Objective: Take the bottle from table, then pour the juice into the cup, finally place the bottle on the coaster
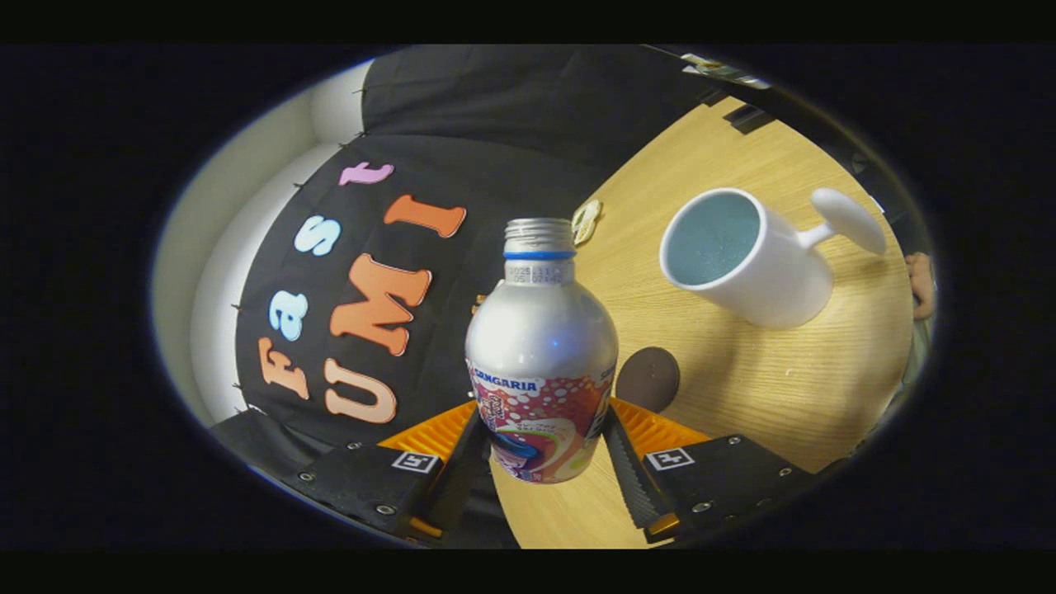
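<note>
A silver aluminium bottle (540, 346) with a colourful label and an uncapped threaded neck sits between my two fingers, and my gripper (540, 450) is shut on its lower body. The bottle is lifted off the wooden table (742, 388), and the whole scene looks tilted in the gripper view. Beyond the right finger stands a white cup (747, 256) with a blue inside and a knobbed handle, its mouth turned toward me. A dark round coaster (648, 378) lies on the table just right of the bottle, between it and the cup.
A small pale object (586, 219) lies on the table behind the bottle's neck. The black cloth wall (462, 148) rises beyond the table's far edge. A person's hand (921, 285) shows past the cup at the table's rim.
</note>
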Available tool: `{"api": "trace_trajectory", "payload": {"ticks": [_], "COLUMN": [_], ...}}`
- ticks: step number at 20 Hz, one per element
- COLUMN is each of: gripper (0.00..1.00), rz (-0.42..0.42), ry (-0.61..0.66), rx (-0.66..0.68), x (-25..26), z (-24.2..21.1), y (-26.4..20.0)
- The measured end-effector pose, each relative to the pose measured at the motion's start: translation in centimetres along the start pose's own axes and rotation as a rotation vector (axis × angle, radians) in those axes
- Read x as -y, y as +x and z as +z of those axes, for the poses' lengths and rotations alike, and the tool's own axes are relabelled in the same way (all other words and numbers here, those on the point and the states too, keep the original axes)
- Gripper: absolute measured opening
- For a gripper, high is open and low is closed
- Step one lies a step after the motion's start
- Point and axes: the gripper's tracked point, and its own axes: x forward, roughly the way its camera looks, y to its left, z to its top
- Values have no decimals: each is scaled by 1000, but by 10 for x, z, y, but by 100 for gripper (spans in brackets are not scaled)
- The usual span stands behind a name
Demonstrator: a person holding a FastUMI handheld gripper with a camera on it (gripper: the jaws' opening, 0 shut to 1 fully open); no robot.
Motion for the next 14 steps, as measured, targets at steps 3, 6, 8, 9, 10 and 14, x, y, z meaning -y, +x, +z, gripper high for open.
{"api": "trace_trajectory", "payload": {"ticks": [3, 6, 8, 9, 10, 14], "gripper": [76, 76, 76, 76, 76, 76], "rz": [6, 3, 2, 2, 3, -3], "ry": [63, 121, 167, 186, 201, 262], "rx": [-8, -13, -13, -11, -11, -11], "x": [-2, 0, -2, -2, -2, -4], "z": [0, 0, 1, 2, 2, 5], "y": [1, 2, 0, 1, 2, 4]}}
